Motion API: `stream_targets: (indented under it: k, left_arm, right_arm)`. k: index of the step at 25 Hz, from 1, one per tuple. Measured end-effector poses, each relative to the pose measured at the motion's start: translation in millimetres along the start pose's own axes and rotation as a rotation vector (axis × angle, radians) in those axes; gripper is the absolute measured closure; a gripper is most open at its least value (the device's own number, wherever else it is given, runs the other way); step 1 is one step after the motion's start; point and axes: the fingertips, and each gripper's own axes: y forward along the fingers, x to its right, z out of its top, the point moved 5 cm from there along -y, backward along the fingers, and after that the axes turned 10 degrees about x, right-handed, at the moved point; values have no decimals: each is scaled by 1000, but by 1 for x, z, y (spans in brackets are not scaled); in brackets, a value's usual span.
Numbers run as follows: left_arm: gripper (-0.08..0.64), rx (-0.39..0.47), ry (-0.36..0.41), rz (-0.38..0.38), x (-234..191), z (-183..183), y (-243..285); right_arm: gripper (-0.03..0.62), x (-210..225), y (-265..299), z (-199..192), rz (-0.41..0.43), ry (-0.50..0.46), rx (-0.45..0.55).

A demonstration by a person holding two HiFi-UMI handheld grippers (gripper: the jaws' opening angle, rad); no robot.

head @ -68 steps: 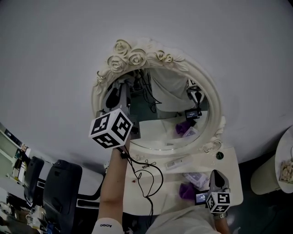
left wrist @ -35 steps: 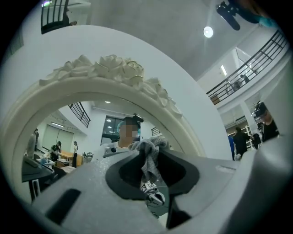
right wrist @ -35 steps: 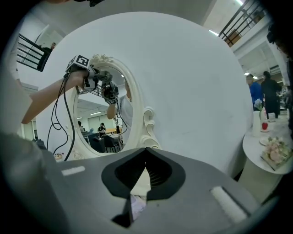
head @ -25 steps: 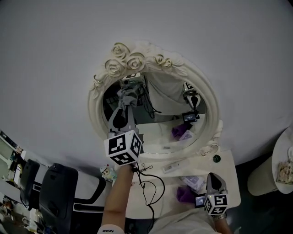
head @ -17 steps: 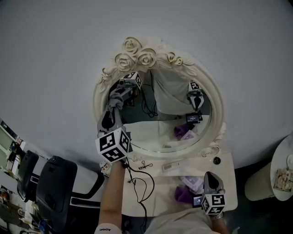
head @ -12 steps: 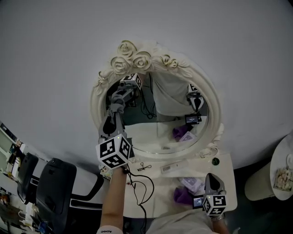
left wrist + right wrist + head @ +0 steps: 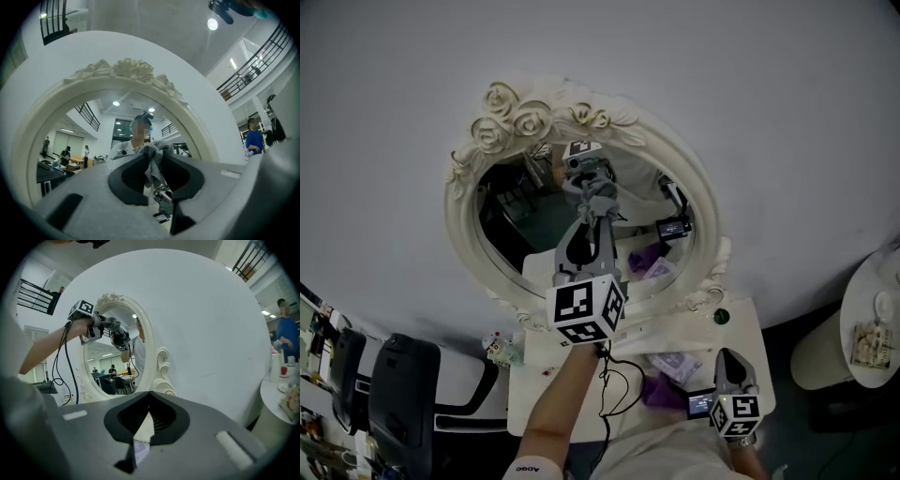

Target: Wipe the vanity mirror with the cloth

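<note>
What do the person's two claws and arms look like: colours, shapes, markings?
Left claw and right claw: grey bodies, dark inner recesses, each with a white cube bearing black square markers. A black cable hangs from the left one. White short sleeve.

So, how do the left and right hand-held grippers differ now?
The left hand-held gripper is raised to the mirror; the right hand-held gripper sits low over the table. The left one is shut on the cloth; the right one is shut on nothing. Both carry a marker cube.
</note>
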Motion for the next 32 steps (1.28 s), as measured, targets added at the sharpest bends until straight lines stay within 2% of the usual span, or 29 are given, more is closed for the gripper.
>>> stream_targets:
  k: [6, 11, 15, 24, 27, 32]
  left_arm:
    - [483, -28, -63, -100, 58, -25, 23]
    - [483, -40, -36, -100, 55, -32, 21]
    - [483, -46, 16, -41, 22, -33, 5]
    - [483, -64, 97, 159, -87, -22, -39]
    - [483, -82, 151, 196, -119, -23, -52]
    - [485, -101, 166, 298, -167, -24, -75]
  right_arm:
    - [584, 22, -16, -2, -88, 13, 5]
    - [584, 32, -24, -4, -133, 15, 1]
    - [584, 24, -18, -9, -107, 17, -13]
    - [584, -31, 14, -11, 72, -24, -38]
    - [584, -44, 20, -7, 103, -36, -37]
    - [584, -52, 22, -3, 121, -55, -32]
